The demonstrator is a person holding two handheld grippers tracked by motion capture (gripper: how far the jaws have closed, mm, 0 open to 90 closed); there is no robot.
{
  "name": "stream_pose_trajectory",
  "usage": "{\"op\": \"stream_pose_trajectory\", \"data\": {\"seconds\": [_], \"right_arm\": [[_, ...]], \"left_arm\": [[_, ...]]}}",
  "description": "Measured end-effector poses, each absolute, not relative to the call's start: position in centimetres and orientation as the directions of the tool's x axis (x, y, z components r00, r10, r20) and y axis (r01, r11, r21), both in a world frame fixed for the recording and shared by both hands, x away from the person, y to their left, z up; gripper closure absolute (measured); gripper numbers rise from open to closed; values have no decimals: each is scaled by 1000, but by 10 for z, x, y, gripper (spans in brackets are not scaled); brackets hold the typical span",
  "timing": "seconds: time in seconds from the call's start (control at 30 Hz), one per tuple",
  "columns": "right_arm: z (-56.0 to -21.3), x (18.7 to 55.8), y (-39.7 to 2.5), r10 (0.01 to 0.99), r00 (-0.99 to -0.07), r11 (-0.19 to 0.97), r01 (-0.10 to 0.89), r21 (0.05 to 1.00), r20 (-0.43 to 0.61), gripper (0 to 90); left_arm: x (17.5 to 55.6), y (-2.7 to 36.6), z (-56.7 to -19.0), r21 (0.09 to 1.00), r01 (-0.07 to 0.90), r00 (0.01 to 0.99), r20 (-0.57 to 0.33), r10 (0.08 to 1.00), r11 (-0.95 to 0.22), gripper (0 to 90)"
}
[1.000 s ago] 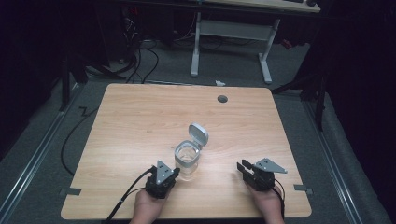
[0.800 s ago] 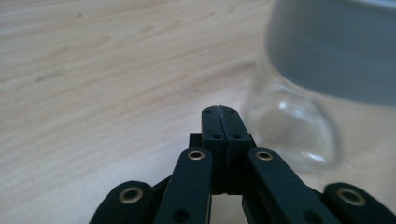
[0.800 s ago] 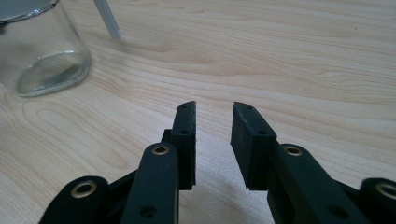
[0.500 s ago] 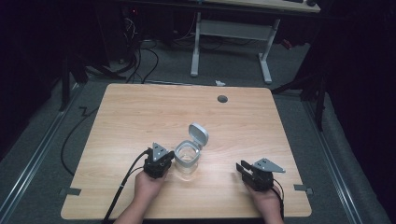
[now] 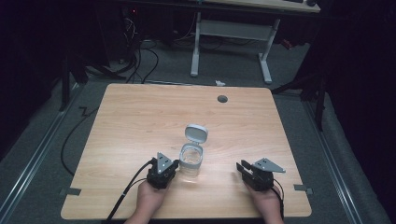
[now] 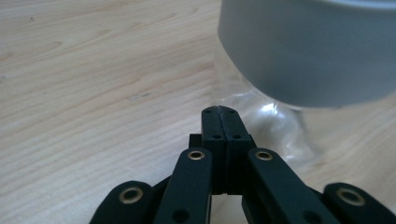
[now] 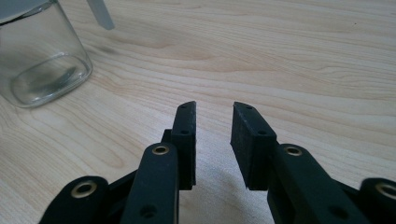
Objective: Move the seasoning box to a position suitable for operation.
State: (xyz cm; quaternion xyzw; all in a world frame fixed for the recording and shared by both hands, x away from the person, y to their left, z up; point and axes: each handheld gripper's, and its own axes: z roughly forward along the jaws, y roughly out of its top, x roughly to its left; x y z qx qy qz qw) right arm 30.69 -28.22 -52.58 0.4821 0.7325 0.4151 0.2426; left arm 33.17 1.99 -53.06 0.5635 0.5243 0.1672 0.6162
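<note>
A clear glass jar (image 5: 191, 161) with a grey collar stands on the wooden table (image 5: 140, 121), its grey flip lid (image 5: 196, 133) hinged open at the back. My left gripper (image 5: 173, 164) is right beside the jar's left side, jaws pressed together with nothing between them; in the left gripper view the tips (image 6: 219, 113) sit just short of the jar (image 6: 299, 60). My right gripper (image 5: 242, 167) rests near the front right, apart from the jar. Its jaws (image 7: 214, 112) stand a little apart over bare wood, with the jar (image 7: 39, 56) off to the upper left.
A round cable hole (image 5: 222, 98) lies near the table's far edge. A black cable (image 5: 128, 191) trails from the left gripper over the front edge. Beyond the table stands a white desk frame (image 5: 231, 39) on dark floor.
My left gripper has moved forward and right, up to the jar's left side. The right gripper has stayed in place.
</note>
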Motion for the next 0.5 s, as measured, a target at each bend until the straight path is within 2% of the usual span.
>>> {"op": "stream_pose_trajectory", "data": {"seconds": [0.3,0.5], "right_arm": [[-526,307,-281,915,-401,186,504,843,39,731],[-523,309,-272,917,-397,182,503,845,39,739]], "left_arm": [[316,13,-531,876,379,410,-447,795,297,900],[297,20,-526,865,383,412,-475,777,326,833]]}}
